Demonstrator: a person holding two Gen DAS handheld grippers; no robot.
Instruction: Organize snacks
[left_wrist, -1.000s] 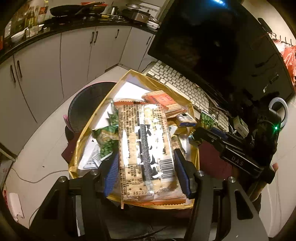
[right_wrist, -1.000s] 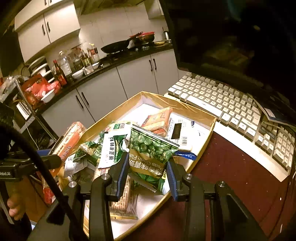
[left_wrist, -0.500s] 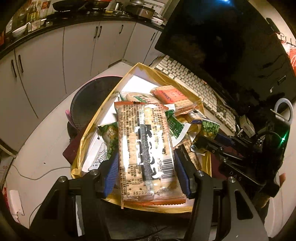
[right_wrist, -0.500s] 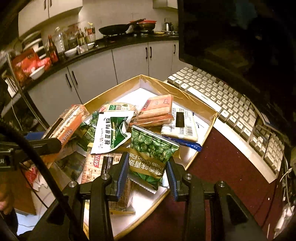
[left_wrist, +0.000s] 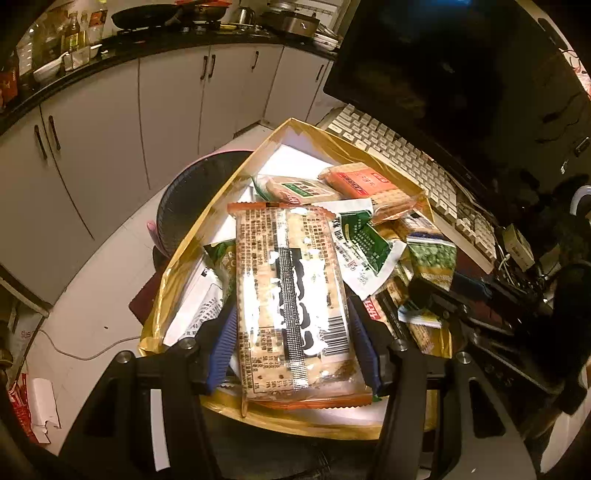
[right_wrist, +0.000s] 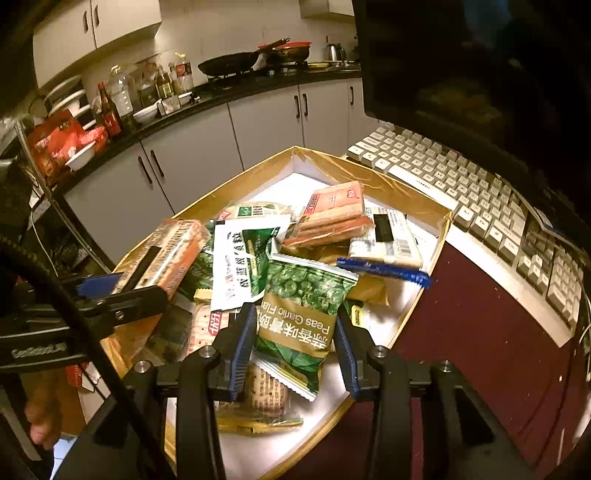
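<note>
A gold-rimmed box (left_wrist: 317, 134) (right_wrist: 373, 181) with a white floor holds several snack packs. My left gripper (left_wrist: 291, 332) is shut on a long cracker pack (left_wrist: 291, 295) with an orange edge, held above the box's near end; it also shows in the right wrist view (right_wrist: 162, 254). My right gripper (right_wrist: 295, 343) is shut on a green garlic peas bag (right_wrist: 306, 306), held over the box's near side; the bag also shows in the left wrist view (left_wrist: 432, 258). A red cracker pack (right_wrist: 332, 214) and a green-and-white sachet (right_wrist: 247, 251) lie in the pile.
A white keyboard (right_wrist: 480, 195) lies right of the box before a dark monitor (left_wrist: 443, 74). A dark red table top (right_wrist: 461, 332) is under the box. A round dark stool (left_wrist: 192, 195) stands beyond the box's left side. Kitchen cabinets (left_wrist: 147, 103) and a cluttered counter (right_wrist: 147, 103) are behind.
Both grippers have lifted and drawn back a little with their packs still held. The right gripper with the peas bag now sits further right in the left wrist view.
</note>
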